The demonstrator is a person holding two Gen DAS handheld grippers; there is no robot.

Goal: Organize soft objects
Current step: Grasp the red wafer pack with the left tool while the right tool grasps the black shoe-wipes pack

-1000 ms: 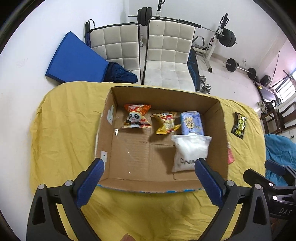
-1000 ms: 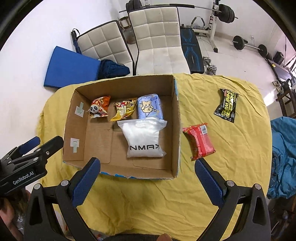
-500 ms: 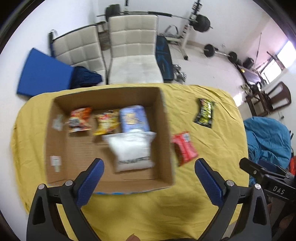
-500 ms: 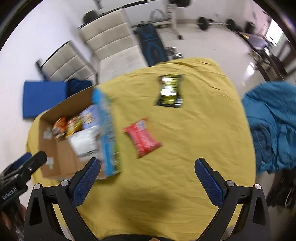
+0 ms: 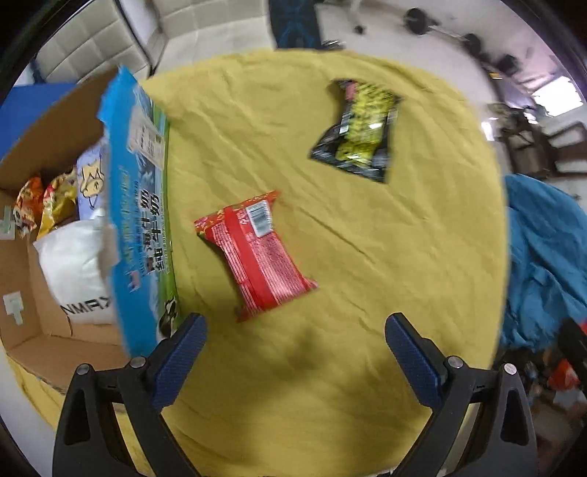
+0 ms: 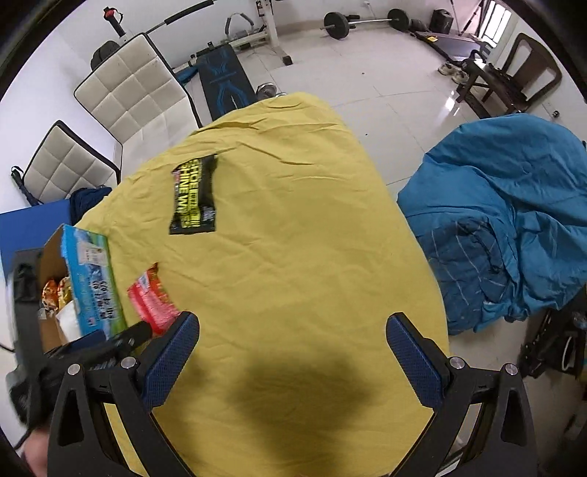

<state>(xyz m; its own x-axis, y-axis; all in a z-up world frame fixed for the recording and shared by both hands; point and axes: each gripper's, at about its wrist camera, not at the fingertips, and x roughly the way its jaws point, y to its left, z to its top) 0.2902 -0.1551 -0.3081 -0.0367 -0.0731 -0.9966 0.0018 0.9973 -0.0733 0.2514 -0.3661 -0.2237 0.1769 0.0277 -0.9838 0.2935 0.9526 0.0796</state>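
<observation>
A red snack packet (image 5: 256, 253) lies on the yellow tablecloth (image 5: 367, 257), just right of the cardboard box (image 5: 139, 205). My left gripper (image 5: 295, 352) is open and empty, hovering just short of it. A black and yellow packet (image 5: 361, 132) lies farther back right. The box holds a white bag (image 5: 77, 268), a blue packet (image 5: 90, 176) and two orange snack packets (image 5: 40, 205). My right gripper (image 6: 291, 350) is open and empty over bare cloth; the black and yellow packet (image 6: 194, 196) and red packet (image 6: 152, 302) lie to its left.
A blue blanket heap (image 6: 506, 220) sits right of the table. Two white padded chairs (image 6: 135, 88) and weight equipment (image 6: 337, 24) stand behind it. The left gripper's body (image 6: 84, 352) shows at lower left in the right wrist view.
Both grippers have swung right, away from the box. The left view now centres on the red packet; the right view has moved past it to bare cloth. Both stay open.
</observation>
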